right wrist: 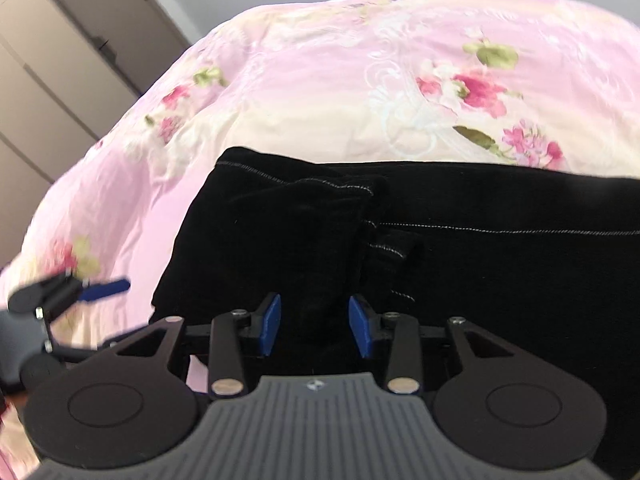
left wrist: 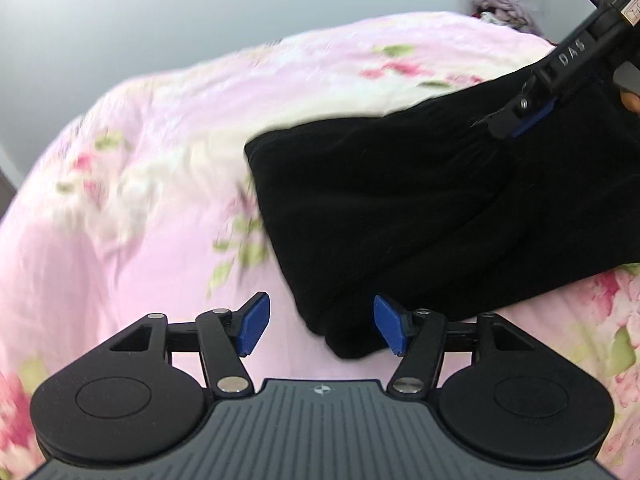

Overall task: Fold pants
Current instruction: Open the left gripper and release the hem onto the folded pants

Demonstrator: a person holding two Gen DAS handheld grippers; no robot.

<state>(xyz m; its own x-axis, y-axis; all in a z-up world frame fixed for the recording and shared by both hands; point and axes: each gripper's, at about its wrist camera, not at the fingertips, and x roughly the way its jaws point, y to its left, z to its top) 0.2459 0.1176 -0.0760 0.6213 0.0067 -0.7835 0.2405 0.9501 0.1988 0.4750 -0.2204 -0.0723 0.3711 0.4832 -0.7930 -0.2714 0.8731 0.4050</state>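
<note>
Black pants (left wrist: pixel 400 216) lie folded on a pink flowered bedspread (left wrist: pixel 152 200), with grey stitching along their seams (right wrist: pixel 500 232). My left gripper (left wrist: pixel 320 326) hovers open at the pants' near left corner; only bedspread and the corner's edge lie between its blue pads, and nothing is held. It shows blurred at the left of the right wrist view, one blue finger (right wrist: pixel 106 289) sticking out. My right gripper (right wrist: pixel 316 326) is over the pants with a raised fold of black cloth filling the gap between its pads. The same gripper (left wrist: pixel 520 120) appears top right in the left wrist view.
The bedspread (right wrist: pixel 400 80) spreads beyond the pants on all sides. A grey wall (left wrist: pixel 160 20) stands behind the bed. Closet doors (right wrist: pixel 60 60) are at the far left. A pile of clothes (left wrist: pixel 500 4) sits past the bed's far corner.
</note>
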